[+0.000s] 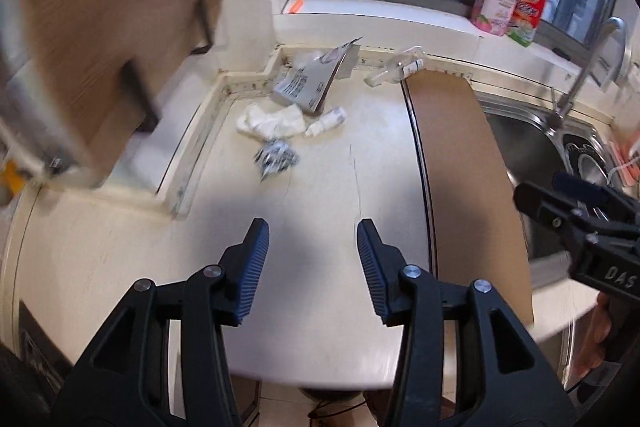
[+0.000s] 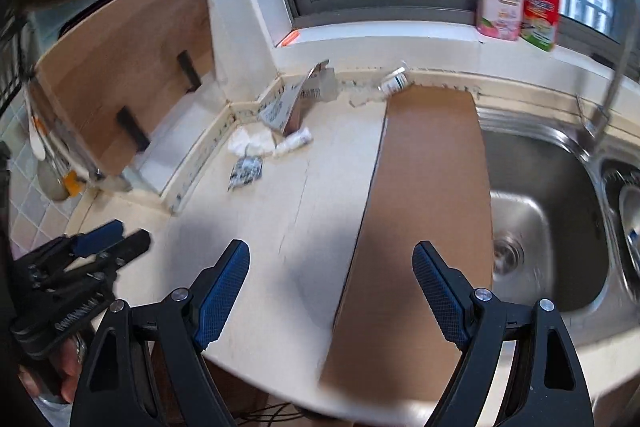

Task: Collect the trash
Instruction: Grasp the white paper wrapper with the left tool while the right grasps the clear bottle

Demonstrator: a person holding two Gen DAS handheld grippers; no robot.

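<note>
Left wrist view: both grippers (left gripper, right gripper) spread, holding nothing; crumpled tissue at back of counter, soft & light, prob pinch its middle

Left gripper: angled steeply downward, jaws parted with nothing between the blue pads.
Right gripper: angled steeply downward, jaws spread wider than the left's, nothing between them.
Left hand: fingers wrapped around the gripper's handle.
Right hand: only partly visible at the handle.
</note>
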